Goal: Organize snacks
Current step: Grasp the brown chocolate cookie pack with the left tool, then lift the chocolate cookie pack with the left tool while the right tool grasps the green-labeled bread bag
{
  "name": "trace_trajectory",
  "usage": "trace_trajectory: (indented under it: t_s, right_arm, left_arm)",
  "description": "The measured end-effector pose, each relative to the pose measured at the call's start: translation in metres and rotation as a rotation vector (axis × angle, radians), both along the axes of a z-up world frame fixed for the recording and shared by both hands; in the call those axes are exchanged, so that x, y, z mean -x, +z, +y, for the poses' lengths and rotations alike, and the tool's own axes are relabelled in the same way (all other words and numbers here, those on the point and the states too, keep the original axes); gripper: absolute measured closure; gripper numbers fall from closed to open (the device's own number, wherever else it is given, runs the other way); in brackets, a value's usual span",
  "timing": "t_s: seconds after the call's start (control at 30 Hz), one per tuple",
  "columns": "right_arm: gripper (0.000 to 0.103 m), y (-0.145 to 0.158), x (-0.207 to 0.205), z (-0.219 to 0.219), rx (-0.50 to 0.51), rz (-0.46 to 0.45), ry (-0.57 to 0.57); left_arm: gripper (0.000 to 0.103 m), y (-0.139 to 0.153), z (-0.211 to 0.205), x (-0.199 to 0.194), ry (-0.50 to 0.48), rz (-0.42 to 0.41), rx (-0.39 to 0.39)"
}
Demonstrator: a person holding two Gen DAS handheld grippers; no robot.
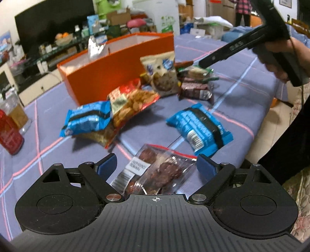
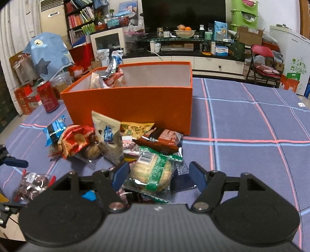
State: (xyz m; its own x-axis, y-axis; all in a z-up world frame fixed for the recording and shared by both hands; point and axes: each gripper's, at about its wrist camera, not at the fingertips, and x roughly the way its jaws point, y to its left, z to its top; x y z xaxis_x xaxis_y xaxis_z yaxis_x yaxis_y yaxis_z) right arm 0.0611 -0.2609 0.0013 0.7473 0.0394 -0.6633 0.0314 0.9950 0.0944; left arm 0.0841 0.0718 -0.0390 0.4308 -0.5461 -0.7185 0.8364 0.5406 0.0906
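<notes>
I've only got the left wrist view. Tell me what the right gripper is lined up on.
Observer: The right gripper stands open around a green-wrapped round pastry packet.
Operator: Now report what's inside the orange box.
Observer: A few packets sit bunched at its left end; the rest shows bare inner wall.
Operator: Name anything hidden behind the cookie bag.
Observer: A yellow-green snack bag lies just in front of the box.

A lived-in living room at home
A big dark TV (image 2: 183, 13) above a glass shelf (image 2: 186, 39), a bookshelf (image 2: 79, 17), a red folding chair (image 2: 261, 58), boxes piled around
</notes>
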Motion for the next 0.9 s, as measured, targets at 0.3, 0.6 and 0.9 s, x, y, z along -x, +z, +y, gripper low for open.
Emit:
trace_trajectory:
  t_s: [0.3,0.6,0.9]
  right_arm:
    - [0.03,0.003,0.001,-0.001,-0.004,-0.015,-0.021]
    - [0.028,-0.004,-0.003,0.011,0.043,-0.015,-0.006]
    - [0.032,-0.017,-0.022,0.007,-0.036,0.058,-0.072]
  left_arm:
    - [0.034,-0.013,-0.002,-0.045,0.388,0.067,-0.059]
    - [0.034,0.006,0.032,-0.044,0.608,0.226,0.134]
    - [0.032,0.006,0.022,-0.036,0.652,0.226,0.145]
